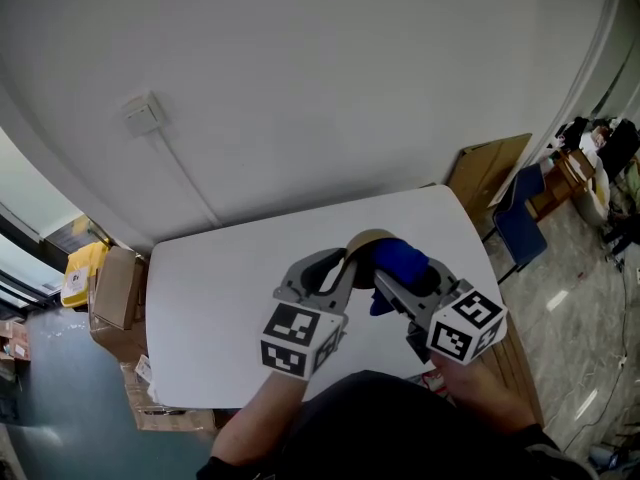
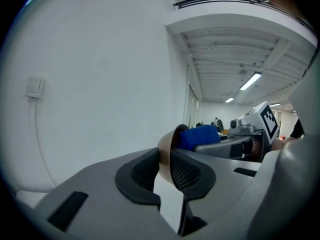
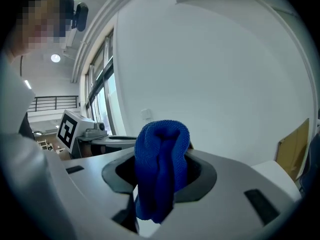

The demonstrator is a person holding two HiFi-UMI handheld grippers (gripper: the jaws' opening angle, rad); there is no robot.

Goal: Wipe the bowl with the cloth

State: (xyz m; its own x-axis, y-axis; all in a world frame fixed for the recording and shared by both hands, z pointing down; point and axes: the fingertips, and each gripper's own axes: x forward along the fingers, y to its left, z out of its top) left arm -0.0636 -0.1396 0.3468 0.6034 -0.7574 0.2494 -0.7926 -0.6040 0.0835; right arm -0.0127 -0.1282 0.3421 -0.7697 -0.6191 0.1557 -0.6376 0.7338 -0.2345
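Note:
Over the white table (image 1: 220, 288) my left gripper (image 1: 345, 258) is shut on the rim of a tan bowl (image 1: 368, 240), held off the surface on its edge. In the left gripper view the bowl's thin wall (image 2: 165, 146) sits clamped between the two black pads. My right gripper (image 1: 385, 280) is shut on a bunched blue cloth (image 1: 402, 261), which presses into the bowl's hollow. The right gripper view shows the cloth (image 3: 160, 169) filling the gap between the jaws; the bowl is almost hidden behind it.
A plain white wall with a switch (image 1: 141, 114) and cable stands behind the table. Cardboard boxes (image 1: 112, 293) lie on the floor at the left. A brown board (image 1: 487, 168) and a blue chair (image 1: 520, 223) stand past the table's right edge.

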